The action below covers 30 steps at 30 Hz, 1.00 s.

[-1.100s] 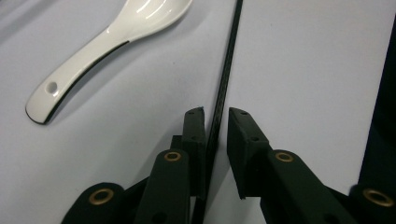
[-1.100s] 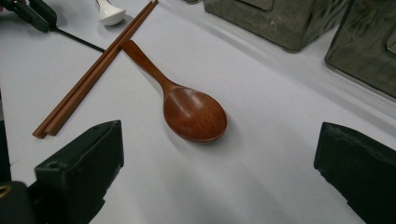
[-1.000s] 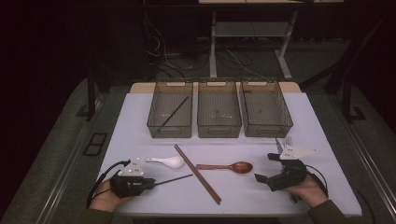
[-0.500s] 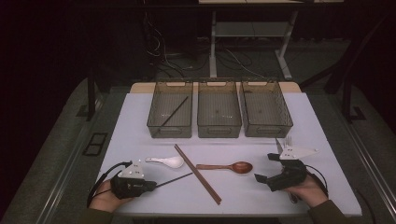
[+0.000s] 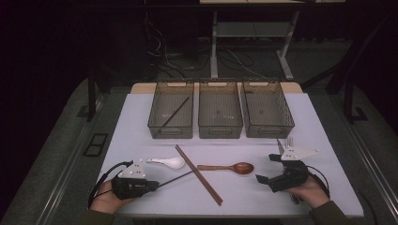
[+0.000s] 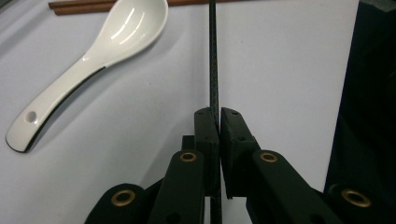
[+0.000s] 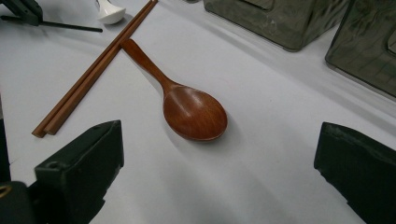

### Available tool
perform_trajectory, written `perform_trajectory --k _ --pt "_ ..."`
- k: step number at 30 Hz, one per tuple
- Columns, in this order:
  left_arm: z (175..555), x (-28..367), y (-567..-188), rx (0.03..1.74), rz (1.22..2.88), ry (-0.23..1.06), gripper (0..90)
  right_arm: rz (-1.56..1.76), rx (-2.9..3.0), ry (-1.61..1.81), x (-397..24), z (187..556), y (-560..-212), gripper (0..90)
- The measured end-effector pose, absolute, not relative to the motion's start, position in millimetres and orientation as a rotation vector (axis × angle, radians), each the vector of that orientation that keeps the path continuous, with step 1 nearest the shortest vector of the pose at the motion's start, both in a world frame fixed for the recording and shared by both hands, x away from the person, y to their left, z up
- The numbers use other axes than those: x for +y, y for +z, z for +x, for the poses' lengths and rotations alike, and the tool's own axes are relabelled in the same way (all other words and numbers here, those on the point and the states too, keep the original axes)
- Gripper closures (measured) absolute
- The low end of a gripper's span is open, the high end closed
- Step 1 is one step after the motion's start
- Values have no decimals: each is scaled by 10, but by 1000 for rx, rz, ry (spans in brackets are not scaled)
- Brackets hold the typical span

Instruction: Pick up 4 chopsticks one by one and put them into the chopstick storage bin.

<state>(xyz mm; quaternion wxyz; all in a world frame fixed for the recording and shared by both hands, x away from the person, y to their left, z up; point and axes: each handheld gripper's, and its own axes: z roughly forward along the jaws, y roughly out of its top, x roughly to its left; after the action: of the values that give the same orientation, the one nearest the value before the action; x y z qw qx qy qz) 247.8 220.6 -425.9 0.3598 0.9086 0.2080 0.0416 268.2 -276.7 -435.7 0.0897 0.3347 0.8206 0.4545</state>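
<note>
A thin black chopstick (image 5: pixel 176 179) lies on the white table (image 5: pixel 136 122), and my left gripper (image 5: pixel 157 186) is shut on its near end. In the left gripper view the black chopstick (image 6: pixel 213 56) runs straight out from between the closed jaws of the left gripper (image 6: pixel 219 119). A white ceramic spoon (image 5: pixel 166 162) (image 6: pixel 88 60) lies just beyond it. My right gripper (image 5: pixel 265 168) (image 7: pixel 219 182) stands open at the front right, jaws wide apart, a short way from the bowl of a wooden spoon (image 5: pixel 227 167) (image 7: pixel 194 112).
A pair of brown chopsticks (image 5: pixel 198 174) (image 7: pixel 93 70) lies diagonally between the two spoons. Three clear bins stand side by side at the back: the left bin (image 5: pixel 170 131) holds another black chopstick (image 5: pixel 174 112), then come the middle bin (image 5: pixel 219 132) and the right bin (image 5: pixel 270 131).
</note>
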Motion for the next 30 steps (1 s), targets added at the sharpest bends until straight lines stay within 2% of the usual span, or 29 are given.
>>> perform_trajectory --k 14,30 --pt "2538 2130 -4138 666 2254 156 853 995 2440 1354 -2765 2683 -4357 13" --pt "2659 2012 -3974 757 2243 206 853 995 2458 1350 -2766 2684 -4406 13"
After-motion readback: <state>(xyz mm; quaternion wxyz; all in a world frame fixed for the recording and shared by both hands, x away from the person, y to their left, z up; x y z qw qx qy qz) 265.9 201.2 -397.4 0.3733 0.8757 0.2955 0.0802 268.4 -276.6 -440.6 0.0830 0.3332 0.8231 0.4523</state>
